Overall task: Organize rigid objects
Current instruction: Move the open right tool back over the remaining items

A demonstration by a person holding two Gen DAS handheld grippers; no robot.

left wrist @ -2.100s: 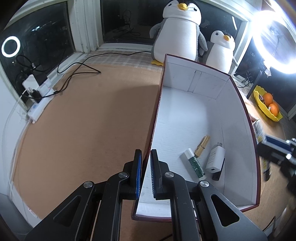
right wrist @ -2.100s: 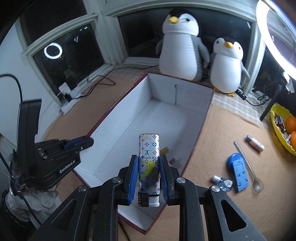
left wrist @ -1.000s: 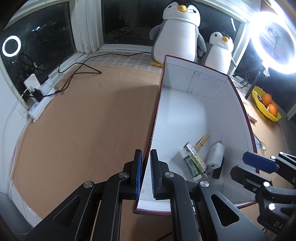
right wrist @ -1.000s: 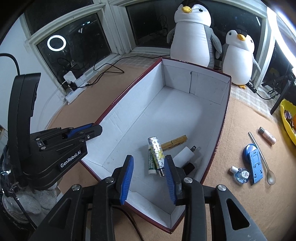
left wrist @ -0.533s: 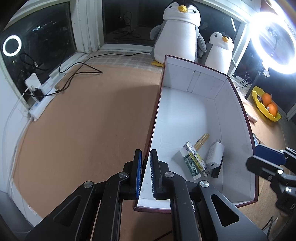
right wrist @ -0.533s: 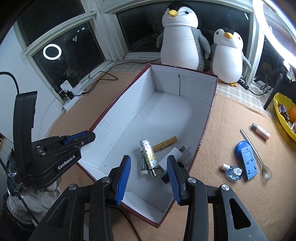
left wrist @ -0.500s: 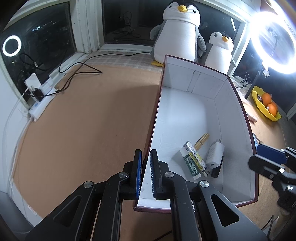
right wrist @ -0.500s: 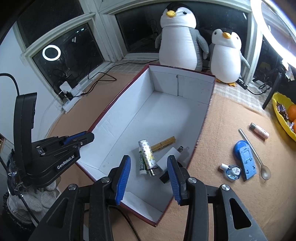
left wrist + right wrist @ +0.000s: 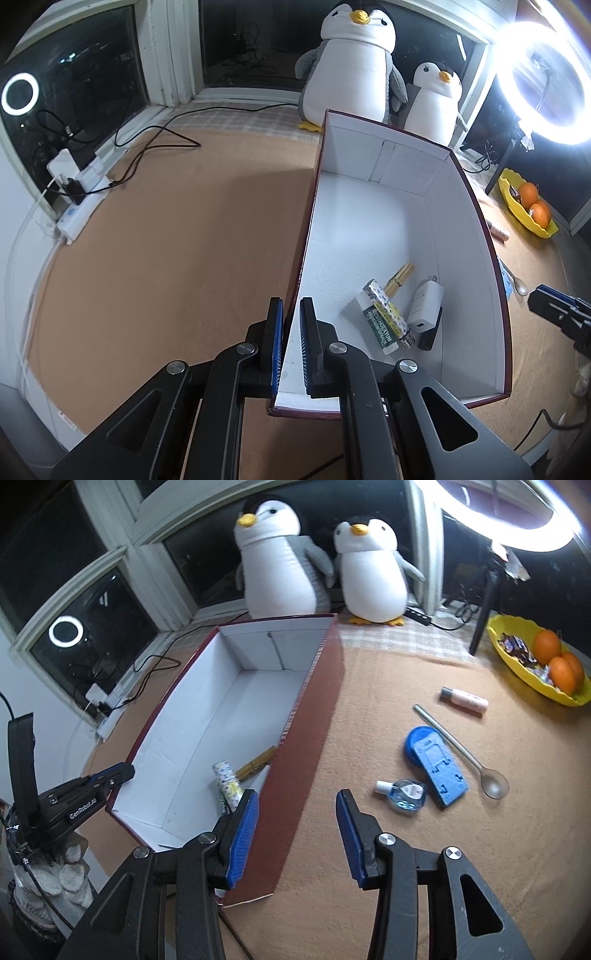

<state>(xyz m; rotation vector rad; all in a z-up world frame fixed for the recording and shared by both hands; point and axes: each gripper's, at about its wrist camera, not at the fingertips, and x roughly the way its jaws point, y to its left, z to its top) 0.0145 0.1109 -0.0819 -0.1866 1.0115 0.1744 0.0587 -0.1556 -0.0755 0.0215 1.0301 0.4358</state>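
Note:
A long white-lined box with dark red outer walls point(image 9: 476, 206) point(image 9: 314, 738) lies on the tan table. My left gripper point(image 9: 291, 332) point(image 9: 110, 775) is shut on the box's left wall near the front corner. Inside the box lie a patterned tube point(image 9: 388, 314) point(image 9: 227, 779), a green-labelled tube point(image 9: 376, 328), a golden peg point(image 9: 399, 275) and a white charger point(image 9: 424, 302). My right gripper point(image 9: 297, 812) point(image 9: 554, 306) stands open with nothing between its pads, above the box's right wall. A blue stand point(image 9: 436, 764), a small blue bottle point(image 9: 404, 792), a spoon point(image 9: 461, 753) and a pink tube point(image 9: 465, 699) lie right of the box.
Two plush penguins point(image 9: 280, 561) stand behind the box. A yellow bowl point(image 9: 517, 664) with oranges sits at the far right by a ring light stand point(image 9: 484, 609). A power strip and cables point(image 9: 81, 210) lie along the window at the left.
My right gripper let go of the patterned tube into the box, then swung right, out over the box's right wall. The left gripper has kept still on the wall.

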